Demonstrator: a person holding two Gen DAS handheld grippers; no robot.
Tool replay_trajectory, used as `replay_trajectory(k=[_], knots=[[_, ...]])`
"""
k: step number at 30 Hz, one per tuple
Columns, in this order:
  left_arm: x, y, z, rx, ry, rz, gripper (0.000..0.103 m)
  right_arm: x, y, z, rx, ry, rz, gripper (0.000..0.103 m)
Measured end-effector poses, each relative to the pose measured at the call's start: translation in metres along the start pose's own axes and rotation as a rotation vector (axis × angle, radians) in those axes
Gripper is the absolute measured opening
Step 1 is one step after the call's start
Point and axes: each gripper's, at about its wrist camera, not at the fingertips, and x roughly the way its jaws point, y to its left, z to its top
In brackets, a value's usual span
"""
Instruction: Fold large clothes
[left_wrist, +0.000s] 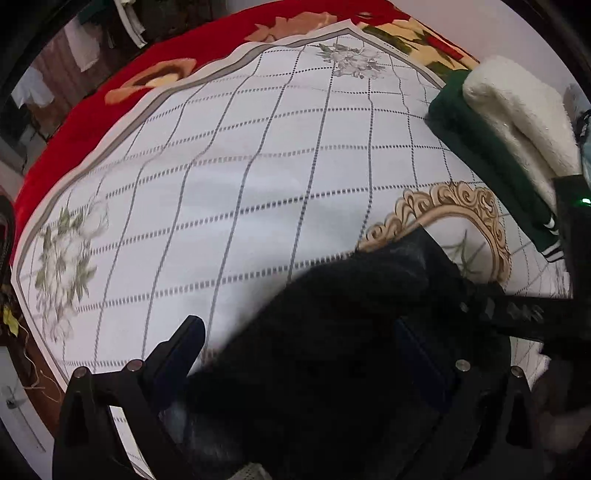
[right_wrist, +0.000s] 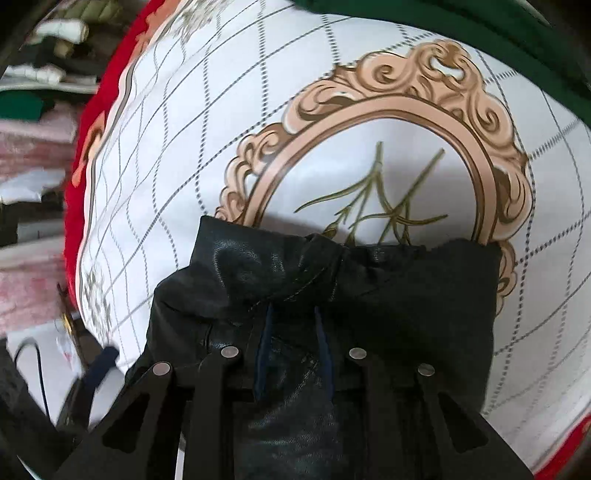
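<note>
A black leather garment (left_wrist: 351, 314) lies bunched on the white checked sheet (left_wrist: 258, 166), its top edge over a printed gold oval frame (right_wrist: 369, 110). My right gripper (right_wrist: 293, 314) points down onto the garment (right_wrist: 406, 288), its blue pads close together and pinching a fold of the leather. My left gripper (left_wrist: 299, 328) stands wide. Its left finger (left_wrist: 188, 339) is clear of the cloth over the sheet. The garment heaps between the jaws and hides most of the other finger. The right gripper's black body (left_wrist: 524, 314) reaches in from the right in the left wrist view.
A folded green garment (left_wrist: 480, 155) with a white fleece piece (left_wrist: 517, 110) on it sits at the sheet's right edge. A red flowered blanket (left_wrist: 92, 110) lies under the sheet. Piles of clothing (right_wrist: 33, 147) and a cable (right_wrist: 37, 369) are beyond the bed's left side.
</note>
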Motion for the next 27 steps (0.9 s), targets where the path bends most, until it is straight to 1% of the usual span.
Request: replay_trajectory(k=[2,3,4,5,6,7,8,9,10,12,14,15,16,17,19,20,21,22,24,25,26,27], knots=[[-0.007,-0.003,0.003,0.012,-0.018,0.000,0.103,-0.019,0.001,-0.008,-0.022,0.020,0.035,0.026],[-0.009,-0.004,0.003,0.019,-0.026,0.004,0.103,-0.032,-0.002,-0.013,-0.029,0.012,0.078,0.026],[-0.011,-0.005,0.001,0.034,-0.031,0.012,0.103,-0.048,-0.006,-0.022,-0.031,-0.008,0.125,0.031],[-0.008,-0.005,-0.001,0.045,-0.030,0.019,0.103,-0.061,-0.015,-0.035,-0.032,-0.030,0.147,0.040],[-0.004,-0.005,-0.008,0.058,-0.019,0.034,0.103,-0.075,-0.027,-0.045,-0.031,-0.071,0.157,0.069],[0.004,-0.005,-0.009,0.066,-0.007,0.044,0.103,-0.086,-0.039,-0.054,-0.028,-0.113,0.151,0.091],[0.012,-0.003,-0.016,0.076,0.012,0.068,0.103,-0.094,-0.053,-0.063,-0.023,-0.149,0.145,0.094],[0.020,0.000,-0.024,0.084,0.025,0.090,0.103,-0.099,-0.071,-0.072,-0.022,-0.172,0.151,0.094],[0.031,0.006,-0.034,0.092,0.044,0.108,0.103,-0.097,-0.089,-0.080,-0.022,-0.162,0.181,0.094],[0.040,0.015,-0.045,0.076,0.052,0.098,0.103,-0.076,-0.116,-0.090,0.019,-0.093,0.230,0.094],[0.043,0.027,-0.050,0.030,0.044,0.046,0.103,-0.045,-0.129,-0.094,0.054,-0.045,0.314,0.094],[0.045,0.030,-0.050,0.014,0.049,0.030,0.103,-0.027,-0.142,-0.096,0.074,-0.017,0.367,0.094],[0.047,0.031,-0.050,0.006,0.054,0.022,0.103,-0.010,-0.146,-0.096,0.083,0.001,0.415,0.094],[0.049,0.032,-0.049,0.001,0.058,0.015,0.103,-0.003,-0.148,-0.095,0.080,-0.009,0.474,0.095],[0.054,0.032,-0.049,0.000,0.066,0.006,0.103,0.007,-0.144,-0.089,0.071,-0.025,0.563,0.095],[0.056,0.033,-0.049,-0.001,0.067,0.001,0.103,0.011,-0.139,-0.084,0.060,-0.023,0.638,0.093],[0.058,0.034,-0.049,-0.002,0.067,-0.004,0.103,0.014,-0.133,-0.080,0.050,-0.013,0.668,0.095],[0.059,0.035,-0.049,-0.001,0.067,-0.011,0.103,0.020,-0.121,-0.075,0.016,0.019,0.659,0.095],[0.061,0.039,-0.050,-0.003,0.065,-0.012,0.103,0.013,-0.112,-0.074,-0.043,0.059,0.669,0.096],[0.062,0.041,-0.050,-0.004,0.062,-0.006,0.103,0.003,-0.114,-0.076,-0.058,0.073,0.701,0.096],[0.062,0.043,-0.050,-0.006,0.061,-0.007,0.103,0.000,-0.110,-0.076,-0.066,0.079,0.745,0.096],[0.063,0.045,-0.049,-0.010,0.064,-0.015,0.103,-0.009,-0.111,-0.078,-0.078,0.082,0.807,0.096]])
